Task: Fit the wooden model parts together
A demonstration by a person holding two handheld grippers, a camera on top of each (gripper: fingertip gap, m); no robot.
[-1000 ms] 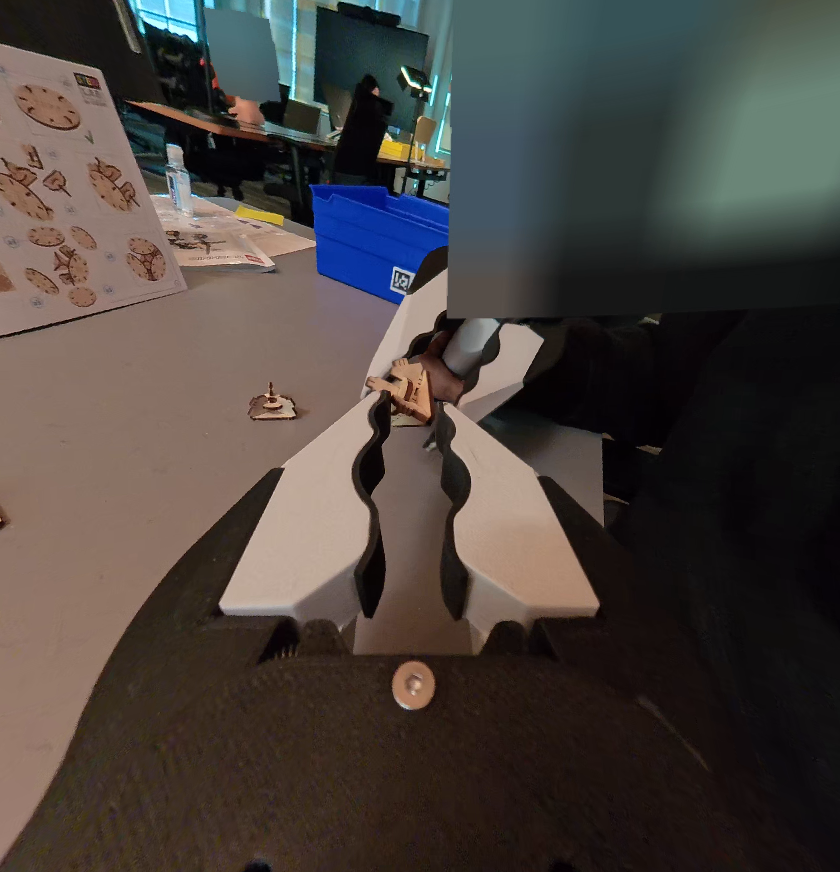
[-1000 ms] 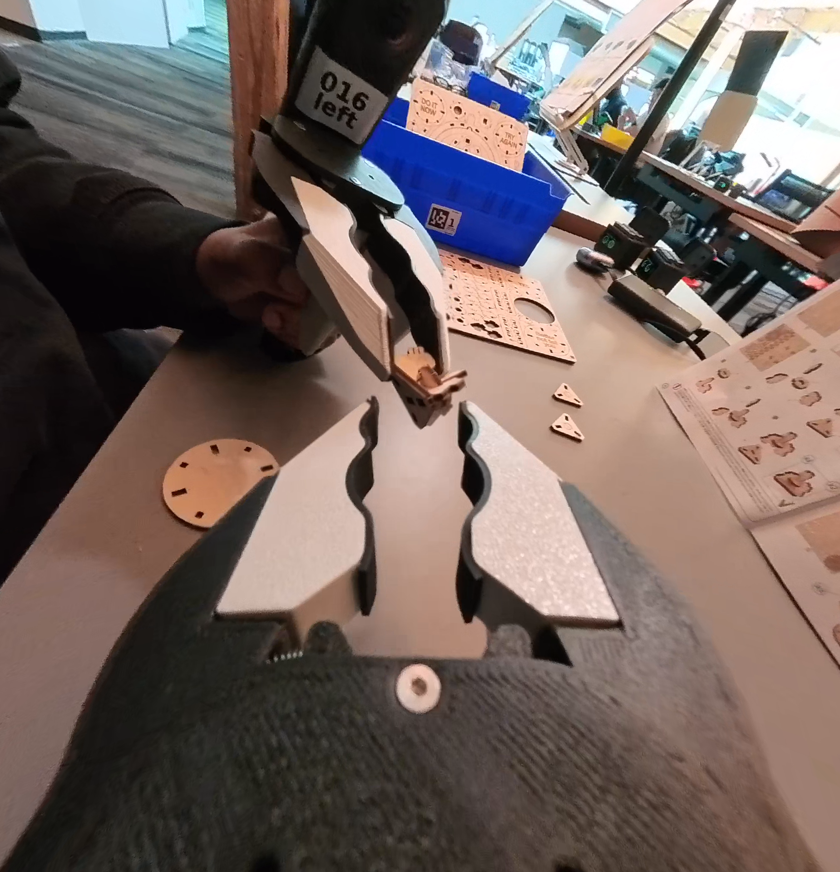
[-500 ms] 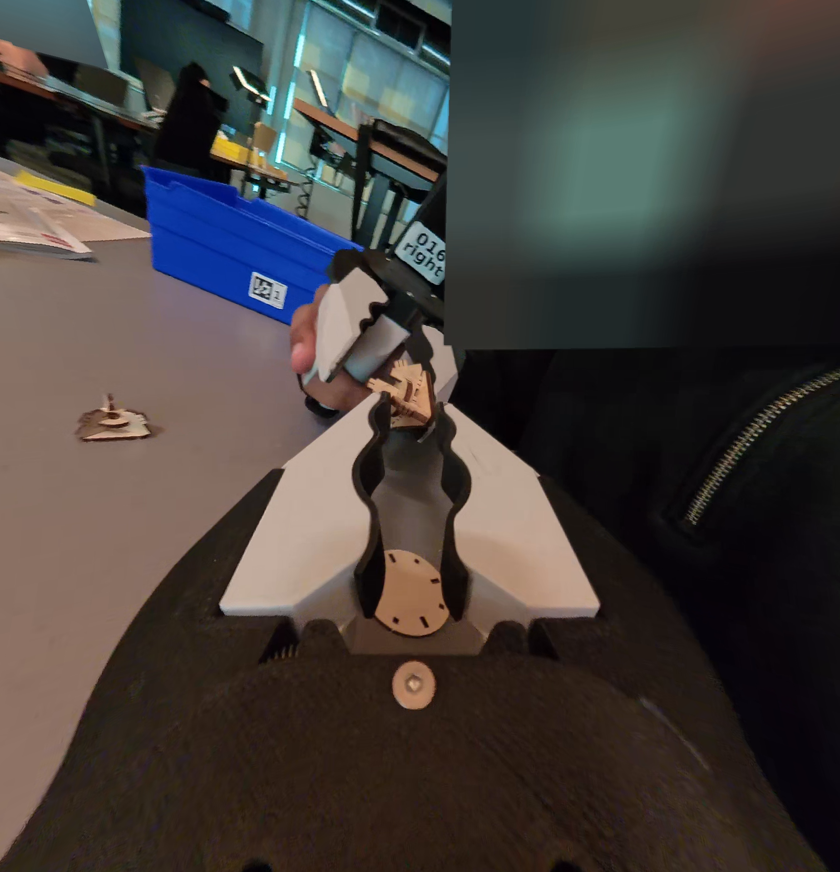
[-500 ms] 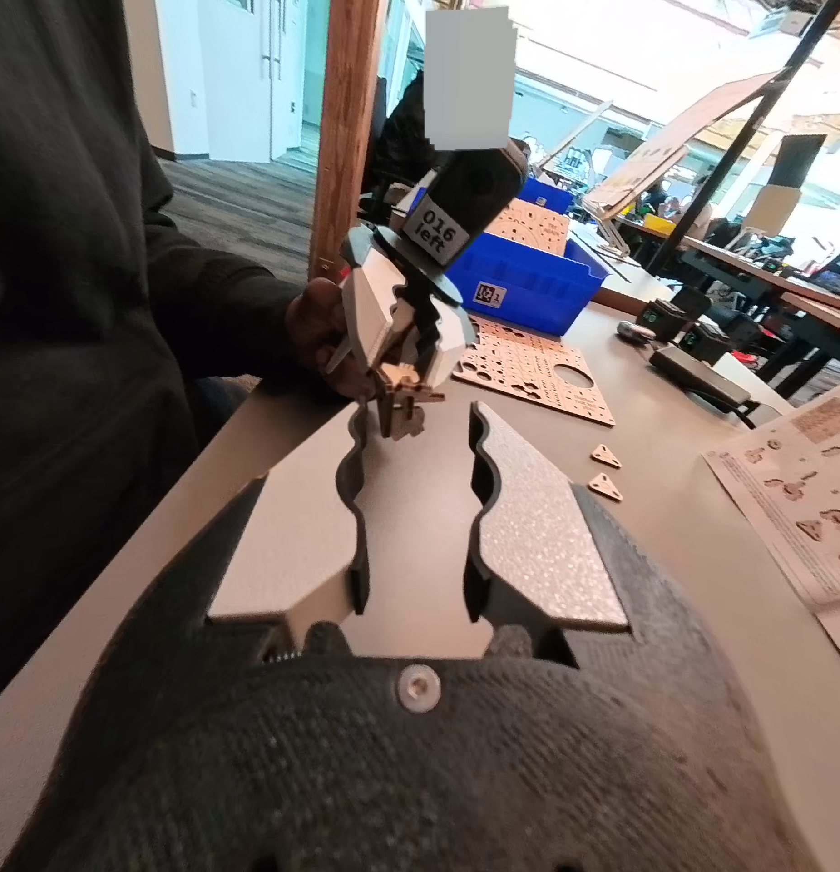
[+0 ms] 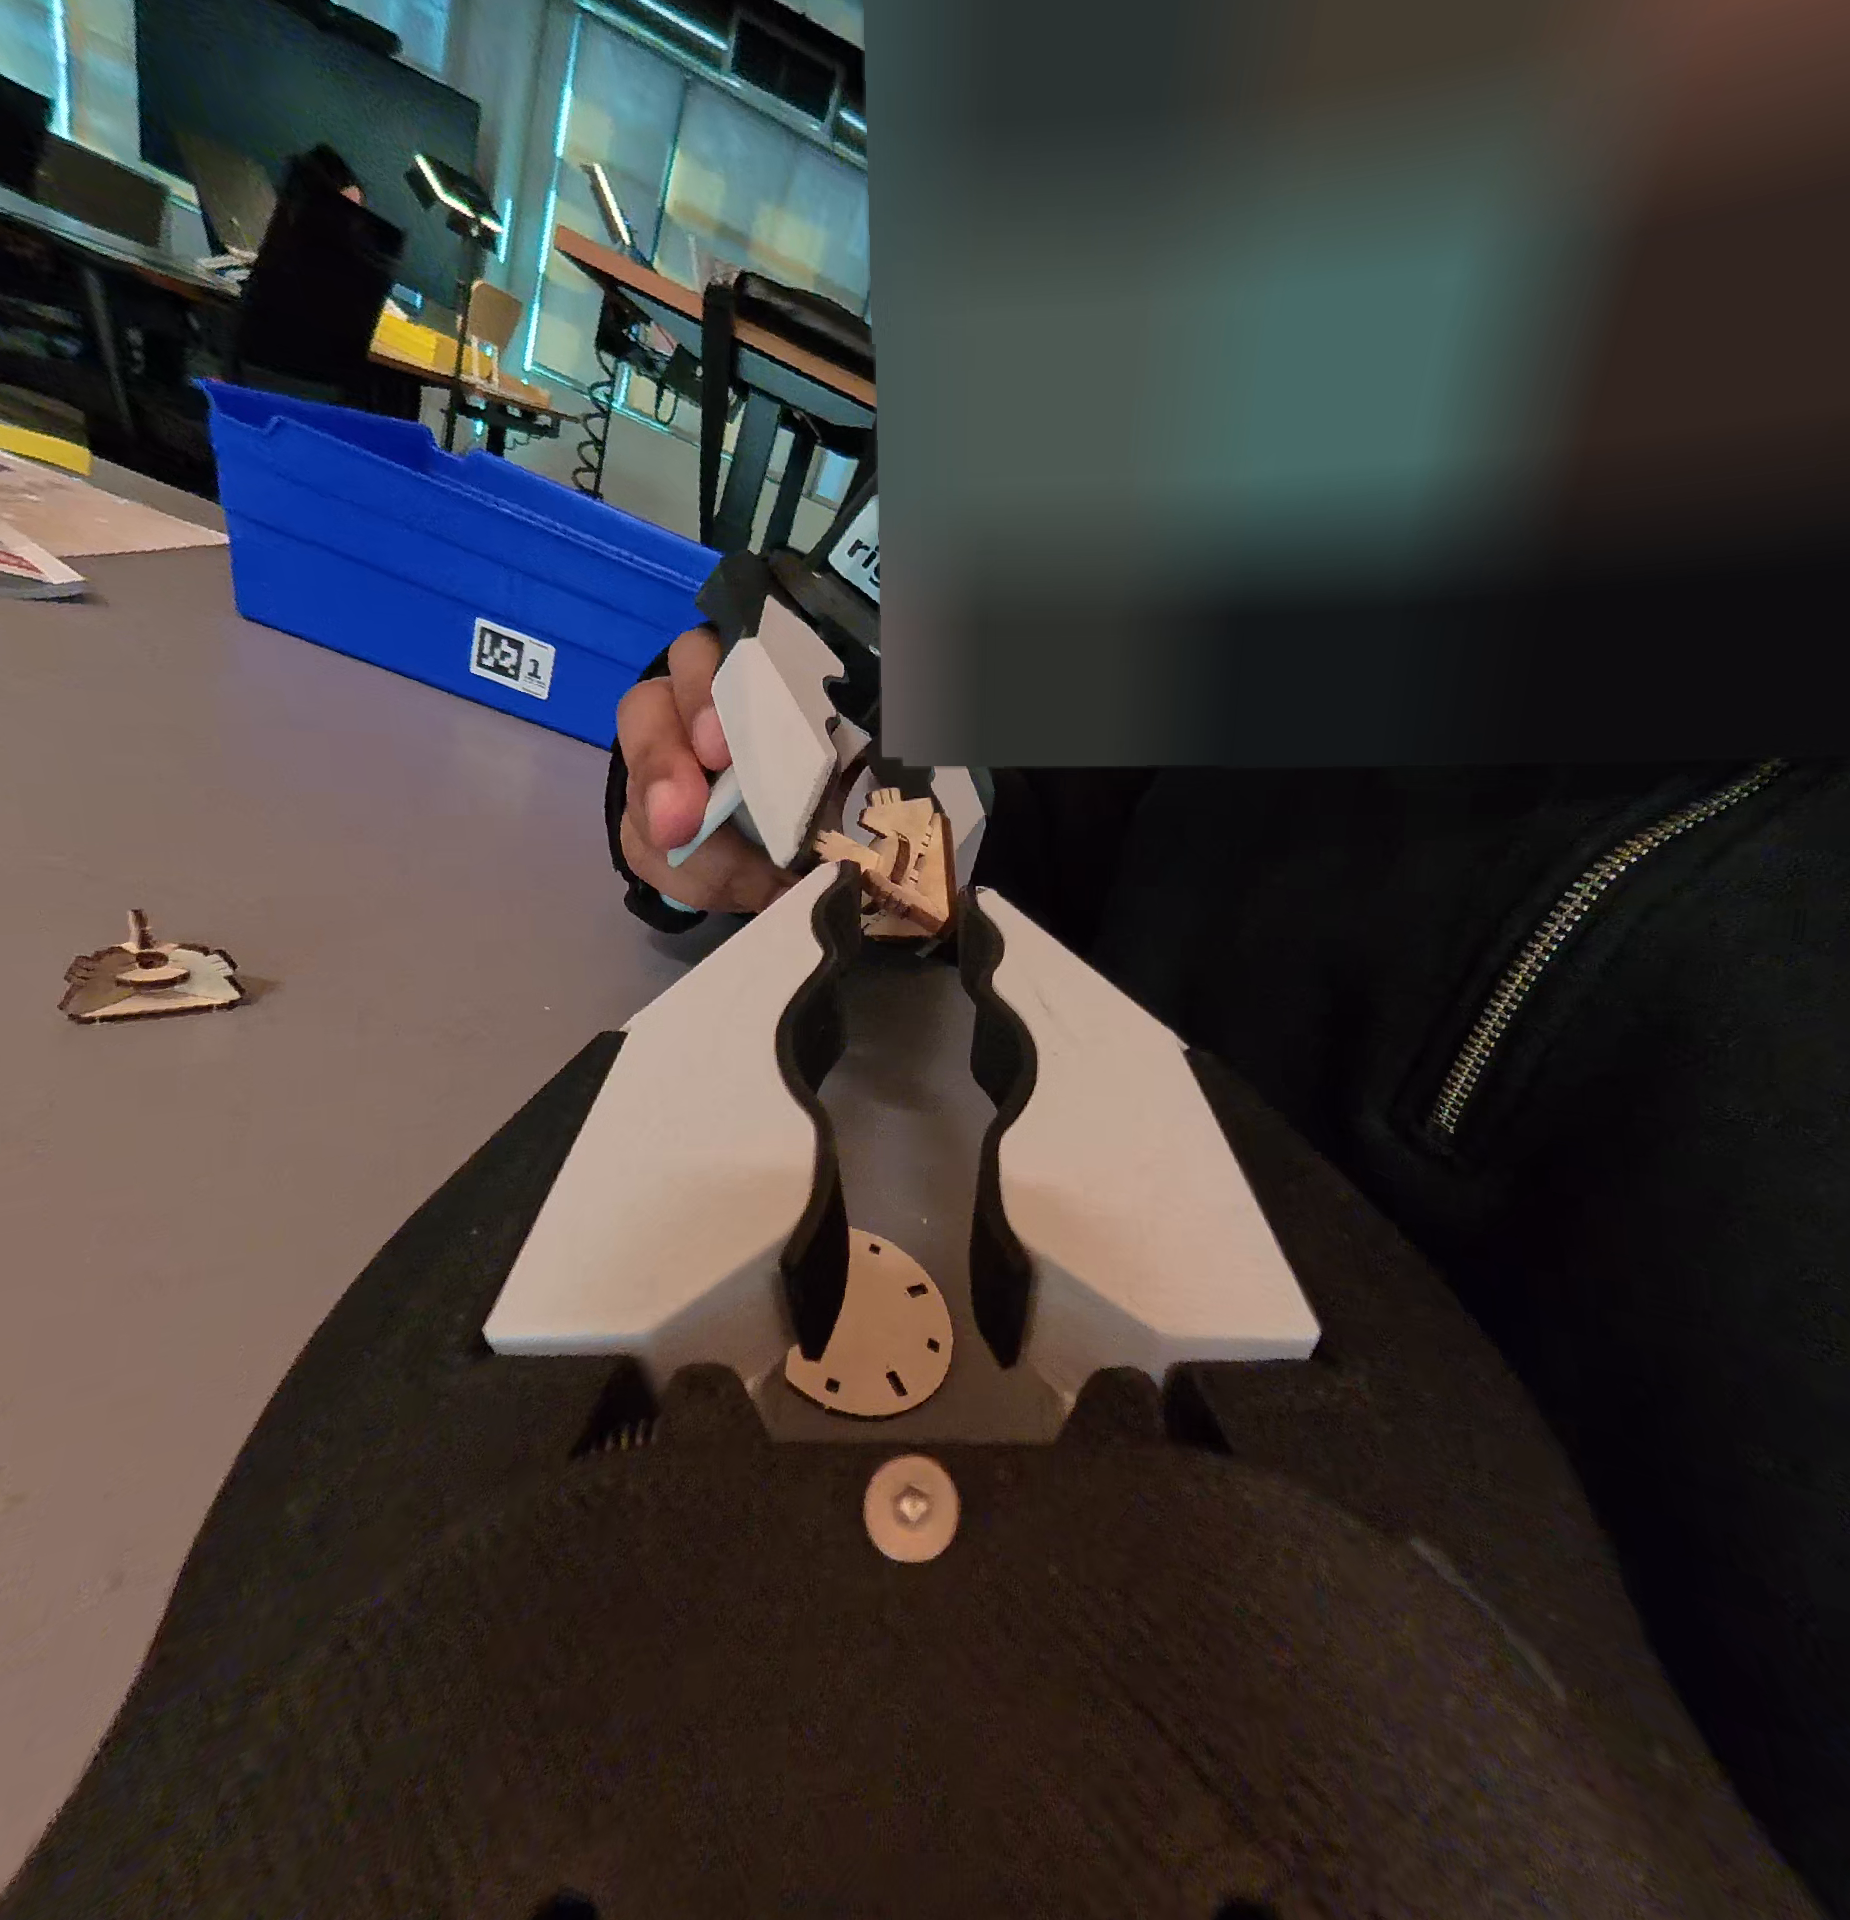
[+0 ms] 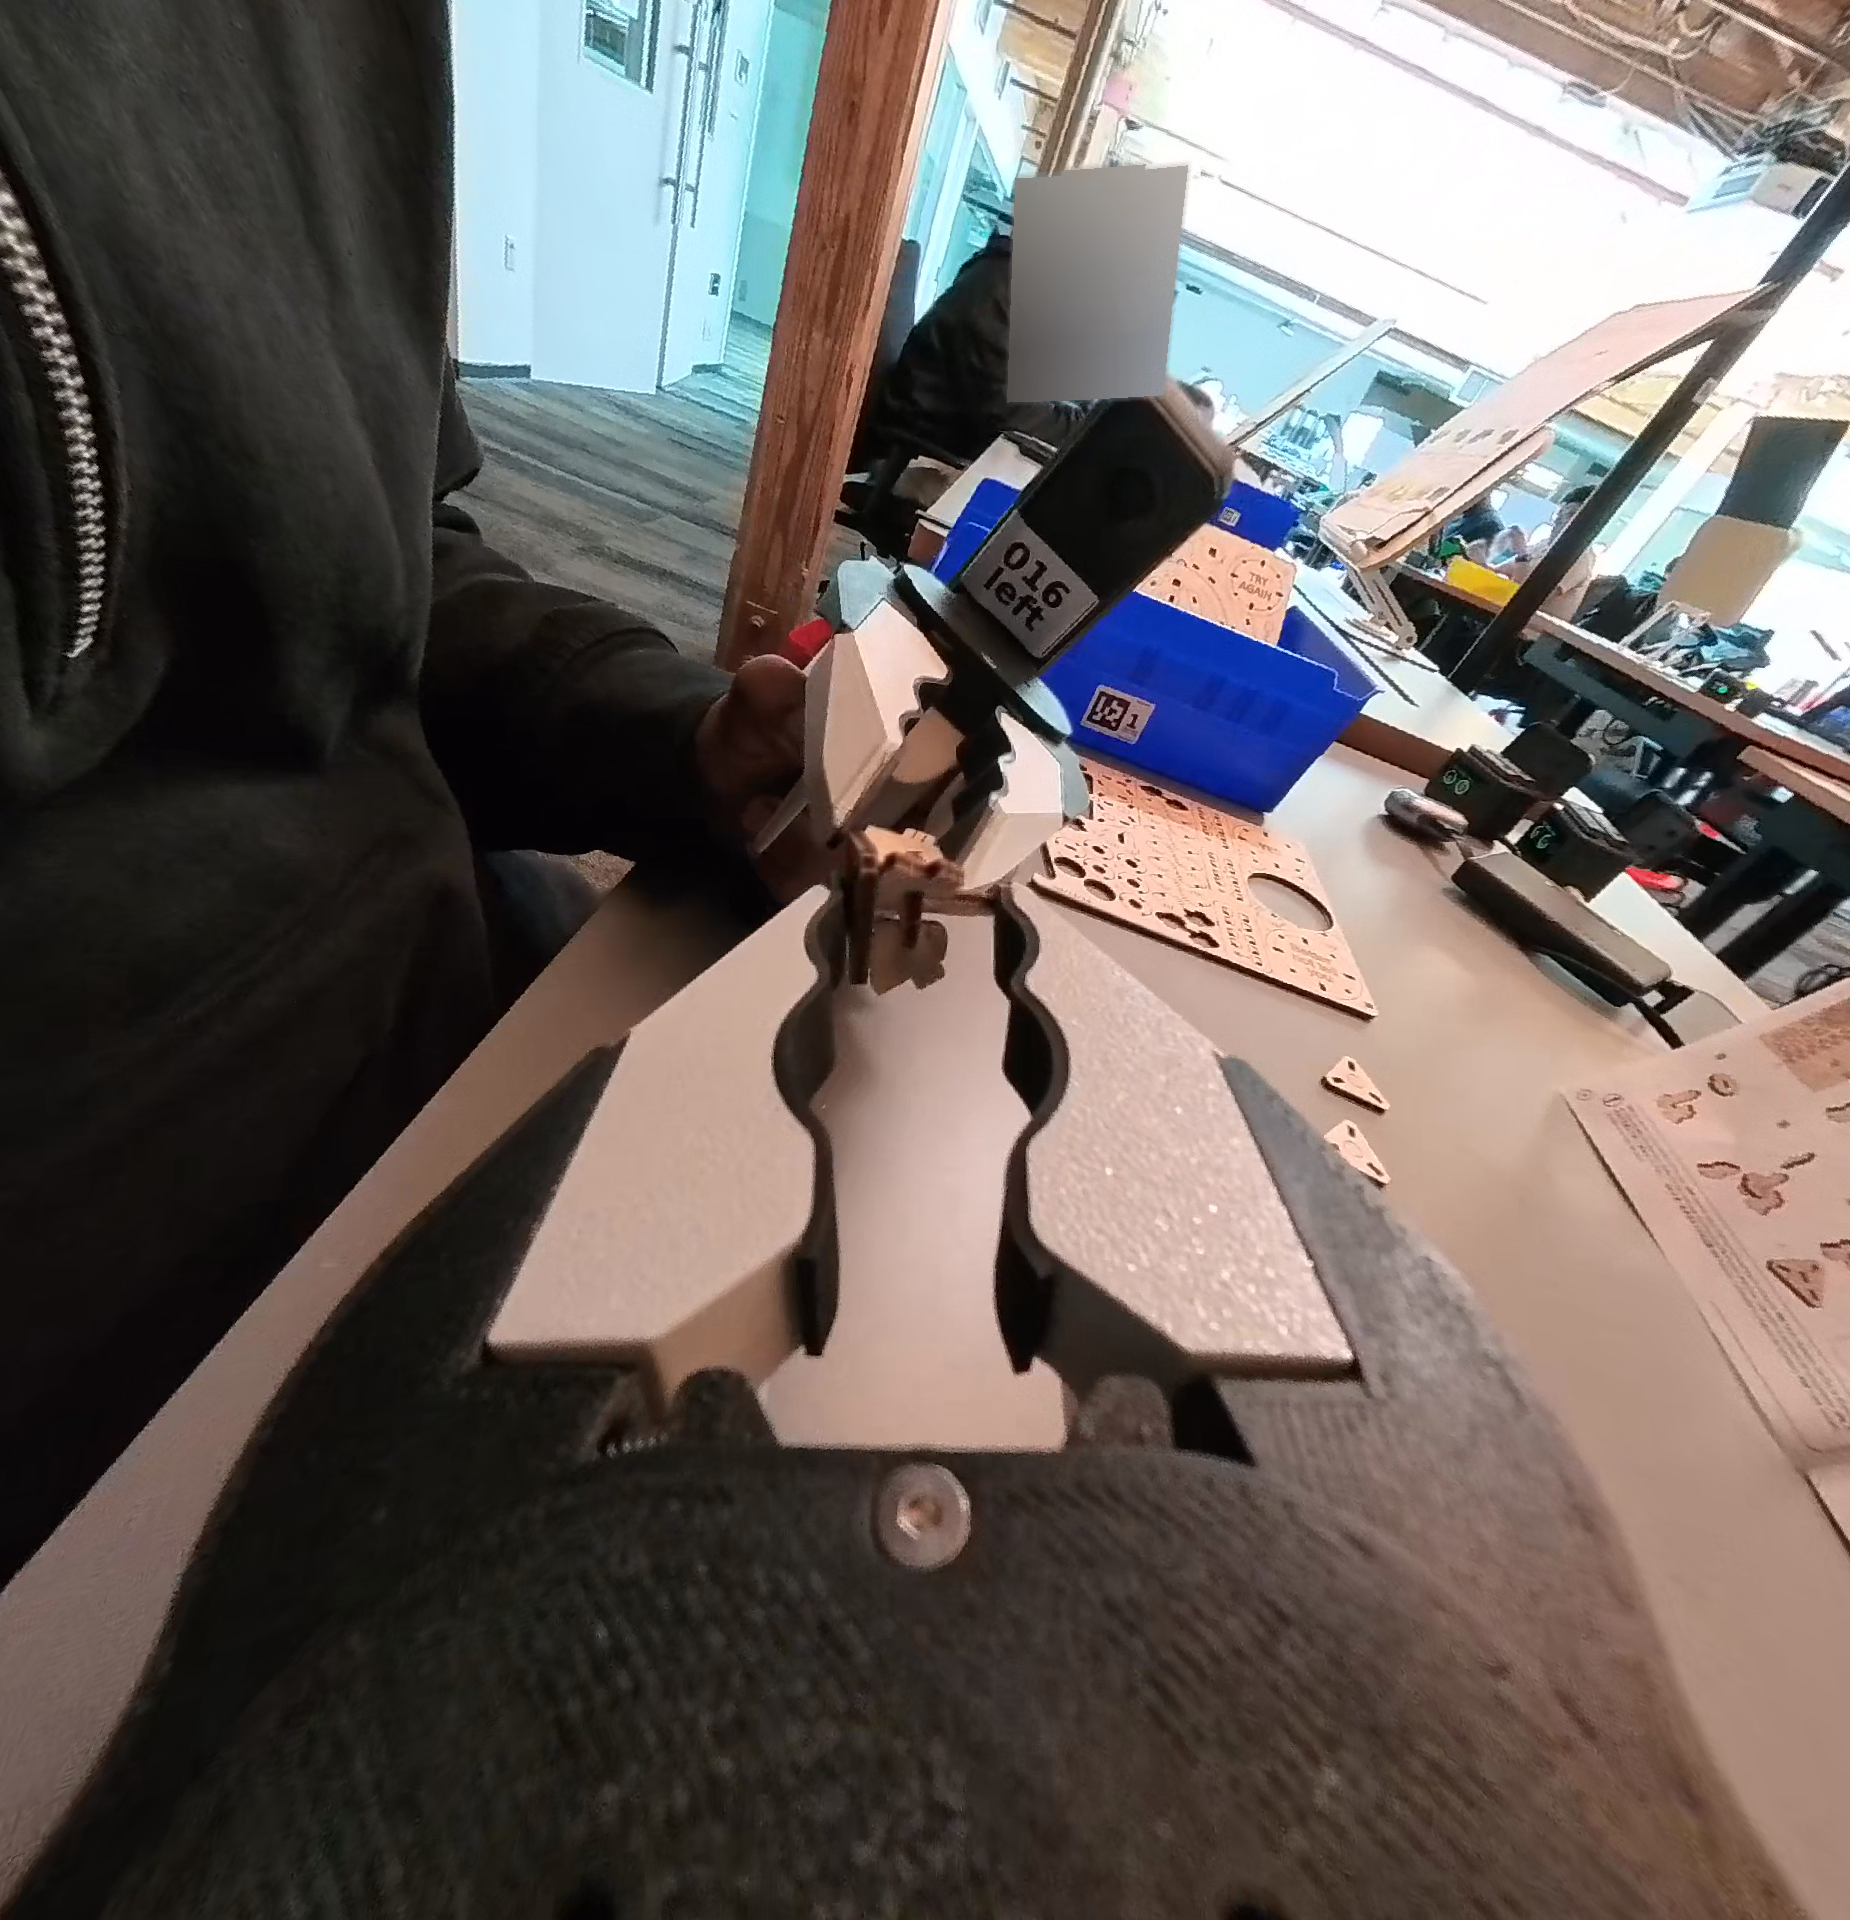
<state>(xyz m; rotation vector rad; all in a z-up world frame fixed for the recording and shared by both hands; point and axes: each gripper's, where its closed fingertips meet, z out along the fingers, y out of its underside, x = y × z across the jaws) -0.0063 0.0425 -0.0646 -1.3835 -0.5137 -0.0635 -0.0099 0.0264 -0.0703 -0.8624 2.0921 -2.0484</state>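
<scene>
Left hand-held gripper point(image 5: 905, 914): clenched on a small pale wooden assembly point(image 5: 905, 868) of slotted laser-cut pieces, held at the fingertips above the grey tabletop point(image 5: 277, 831); seen from the right wrist view, this gripper point(image 6: 900, 862) comes in from above with the assembly hanging at its tips.
Right hand-held gripper point(image 6: 916, 925): its fingertips stand on either side of the same wooden assembly point(image 6: 890, 914); the left tip lies against the piece, but whether the right pad presses on it cannot be told.
Hands: a person's hand point(image 5: 682, 810) grips the right tool; a hand point(image 6: 755, 758) in a dark sleeve grips the left one.
Below the left gripper: a round wooden disc point(image 5: 879, 1340) with small slots lies flat on the tabletop.
Left wrist surroundings: another small wooden assembly point(image 5: 152, 971) sits on the tabletop well apart; a blue bin point(image 5: 433, 561) stands farther back.
Right wrist surroundings: a perforated wooden sheet point(image 6: 1212, 894) lies flat near the bin point(image 6: 1212, 675); two small wooden triangles point(image 6: 1355, 1112) lie just beside an instruction sheet point(image 6: 1752, 1195).
</scene>
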